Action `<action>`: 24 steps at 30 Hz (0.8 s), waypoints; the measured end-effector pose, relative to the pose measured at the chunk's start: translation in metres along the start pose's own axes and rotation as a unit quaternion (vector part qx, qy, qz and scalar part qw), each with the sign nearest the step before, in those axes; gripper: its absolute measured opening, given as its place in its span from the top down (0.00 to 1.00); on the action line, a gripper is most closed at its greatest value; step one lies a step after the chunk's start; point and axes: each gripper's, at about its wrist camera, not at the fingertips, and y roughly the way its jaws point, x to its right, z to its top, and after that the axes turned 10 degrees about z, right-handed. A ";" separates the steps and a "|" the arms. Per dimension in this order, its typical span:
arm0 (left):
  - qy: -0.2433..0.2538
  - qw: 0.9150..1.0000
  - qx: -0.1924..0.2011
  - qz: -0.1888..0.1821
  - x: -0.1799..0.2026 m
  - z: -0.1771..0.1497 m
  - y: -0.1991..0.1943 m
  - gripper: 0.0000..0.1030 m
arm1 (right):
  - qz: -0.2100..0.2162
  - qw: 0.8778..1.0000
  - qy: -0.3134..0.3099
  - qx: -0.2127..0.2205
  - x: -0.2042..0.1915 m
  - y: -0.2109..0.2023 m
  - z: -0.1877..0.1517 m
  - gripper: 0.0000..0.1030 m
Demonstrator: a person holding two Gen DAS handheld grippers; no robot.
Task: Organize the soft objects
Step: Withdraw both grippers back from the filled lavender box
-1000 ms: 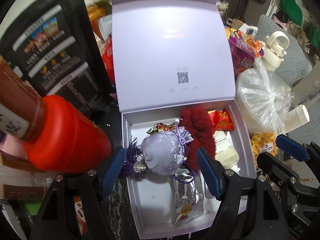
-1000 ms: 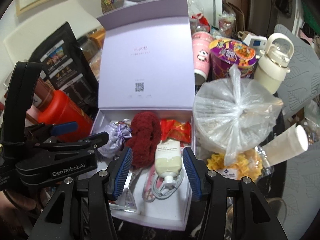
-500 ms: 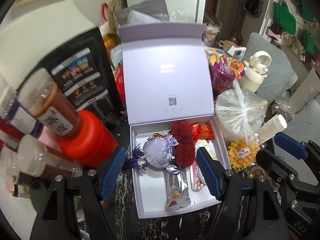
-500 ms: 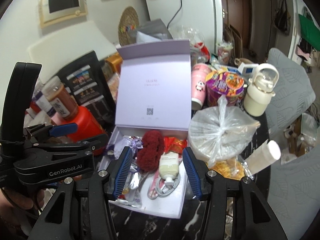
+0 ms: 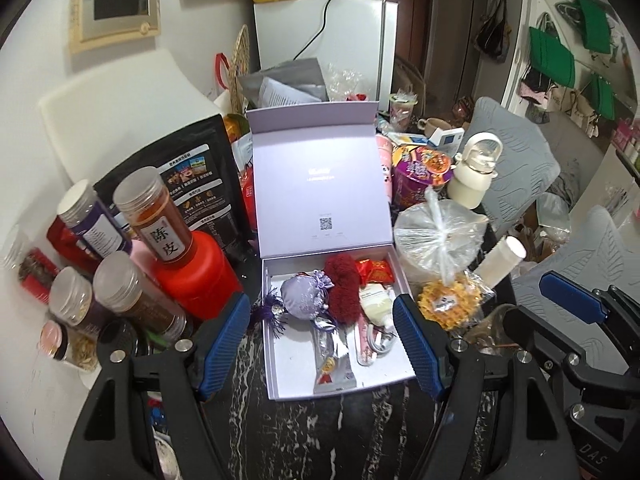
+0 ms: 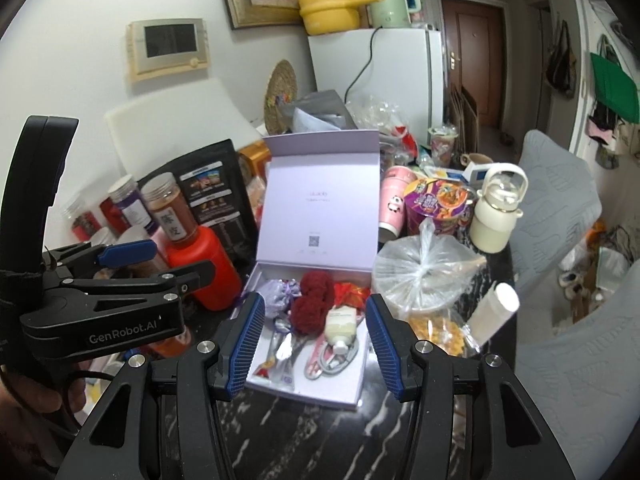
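An open lavender box (image 5: 269, 344) (image 6: 362, 364) stands on the black marble table, its lid upright. Inside lie a lavender drawstring pouch (image 5: 302, 295) (image 6: 276, 298) with a purple tassel over the left wall, a dark red fluffy scrunchie (image 5: 343, 288) (image 6: 312, 300), a small lotion bottle (image 5: 374, 303) (image 6: 340, 322), a snack sachet (image 5: 332, 364) and a cable. My left gripper (image 5: 321, 300) (image 6: 182, 258) hangs open and empty above the box. My right gripper (image 6: 315, 300) (image 5: 556, 312) is beside it, also open and empty.
A red canister (image 5: 196, 276), several spice jars (image 5: 156, 216) and a black pouch (image 5: 188, 176) crowd the left of the box. On the right are a tied plastic bag (image 5: 436, 236), a waffle snack pack (image 5: 448, 304), a white tube (image 5: 500, 262), a noodle cup (image 5: 420, 176) and a cream bottle (image 5: 476, 172).
Both grippers have risen and drawn back from the box, so it looks smaller and more of the room shows. The jaws kept their width. The box contents stayed put.
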 end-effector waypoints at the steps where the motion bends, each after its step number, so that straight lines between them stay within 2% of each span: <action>1: -0.001 1.000 0.004 0.000 0.001 -0.003 -0.007 0.28 | 0.000 1.000 -0.002 0.002 -0.001 -0.005 -0.003 0.49; 15: -0.009 0.999 0.044 0.009 0.024 -0.052 -0.093 0.28 | 0.010 0.999 -0.019 0.027 -0.010 -0.084 -0.050 0.44; 22: -0.015 0.999 0.046 0.012 0.037 -0.086 -0.128 0.28 | 0.010 0.999 -0.026 0.032 -0.012 -0.121 -0.080 0.40; 24: -0.018 0.999 0.045 0.014 0.040 -0.095 -0.135 0.22 | 0.013 0.999 -0.024 0.031 -0.012 -0.130 -0.089 0.39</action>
